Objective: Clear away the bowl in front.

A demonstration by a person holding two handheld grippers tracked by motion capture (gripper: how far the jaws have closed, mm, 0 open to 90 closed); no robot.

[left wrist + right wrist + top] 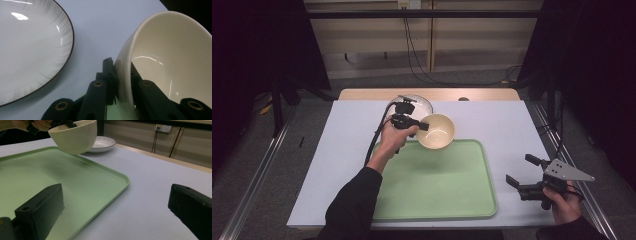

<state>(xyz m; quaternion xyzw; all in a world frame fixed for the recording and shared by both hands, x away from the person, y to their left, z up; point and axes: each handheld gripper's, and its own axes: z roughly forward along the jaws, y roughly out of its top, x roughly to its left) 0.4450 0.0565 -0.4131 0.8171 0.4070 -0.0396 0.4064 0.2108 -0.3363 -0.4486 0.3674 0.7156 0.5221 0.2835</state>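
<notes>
A cream bowl hangs tilted over the far edge of the green tray, lifted off the table. My left gripper is shut on its rim, one jaw inside and one outside, as the left gripper view shows on the bowl. The bowl is also seen above the tray in the right gripper view. My right gripper rests at the table's right edge with its jaws open and nothing between them.
A white plate with a dark rim sits on the table just behind the bowl, also seen as the plate and the plate. The white table surface stretches to the right of the tray.
</notes>
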